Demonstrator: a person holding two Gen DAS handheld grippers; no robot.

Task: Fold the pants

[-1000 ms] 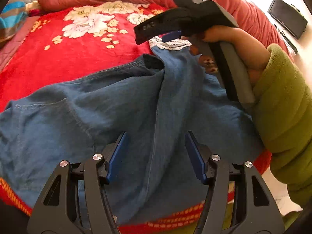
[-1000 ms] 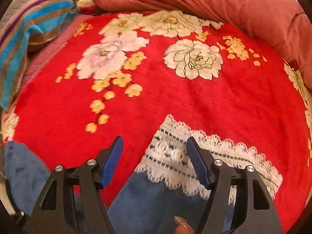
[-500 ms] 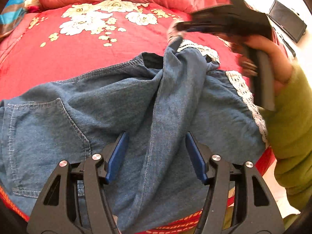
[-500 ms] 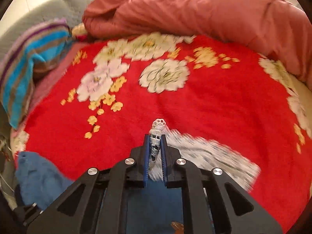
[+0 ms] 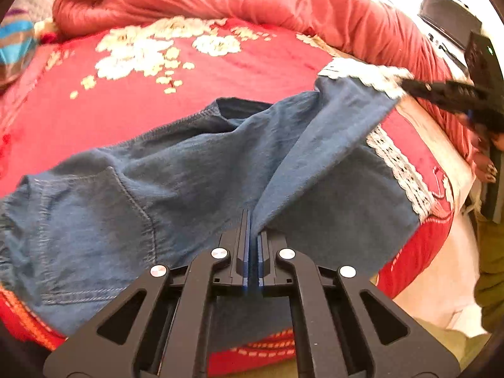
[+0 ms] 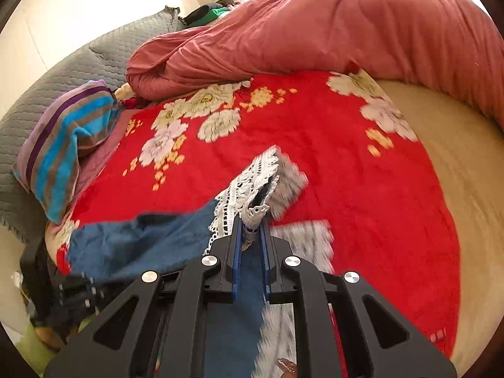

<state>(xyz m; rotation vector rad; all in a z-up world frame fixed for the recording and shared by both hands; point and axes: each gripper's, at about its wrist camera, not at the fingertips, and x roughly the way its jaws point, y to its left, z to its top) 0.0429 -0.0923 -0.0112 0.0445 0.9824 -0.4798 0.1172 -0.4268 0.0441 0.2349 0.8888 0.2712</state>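
On bedspread | pants lengthwise left-right | both grippers' jaws pinching

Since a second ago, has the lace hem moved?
Yes. The lace hem, pinched in the right gripper, has travelled right, away from the white flower print toward the pink duvet.

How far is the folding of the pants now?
Early stage. Both grips are done: the left gripper pinches the denim pants mid-leg, and the right gripper clamps the lace hem. The pants lie spread on the red blanket; no finished fold is visible.
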